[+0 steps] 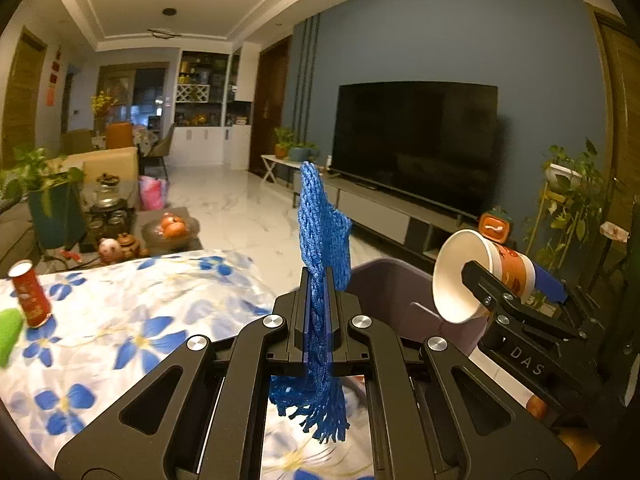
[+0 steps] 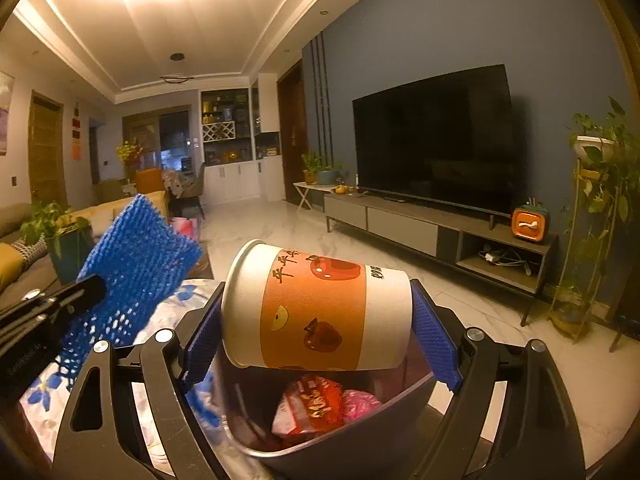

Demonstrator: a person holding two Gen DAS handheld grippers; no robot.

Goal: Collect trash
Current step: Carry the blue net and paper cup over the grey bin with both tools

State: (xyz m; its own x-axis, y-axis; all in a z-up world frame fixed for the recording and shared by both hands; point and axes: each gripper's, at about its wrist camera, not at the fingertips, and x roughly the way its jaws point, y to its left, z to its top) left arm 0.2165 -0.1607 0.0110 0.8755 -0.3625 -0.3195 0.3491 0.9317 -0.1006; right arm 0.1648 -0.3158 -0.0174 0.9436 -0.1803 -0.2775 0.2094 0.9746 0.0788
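Holding the paper cup [image 2: 316,308] sideways between my right gripper's [image 2: 320,320] wide-spread jaws, directly over the bin [image 2: 400,404], while my left gripper [image 1: 318,312], clamped on blue netting [image 1: 320,224], is trailing beside its rim.

This is a home living room. A big television [image 2: 434,136] stands on a low cabinet [image 2: 440,232] at the right of the frame, a sofa [image 2: 24,248] is at the far left, and potted plants [image 2: 600,184] and a wine-rack cupboard [image 2: 224,136] complete the room.

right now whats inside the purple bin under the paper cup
Inside the purple bin lie a red snack wrapper and something pink. The paper cup and the bin's near wall hide the rest.
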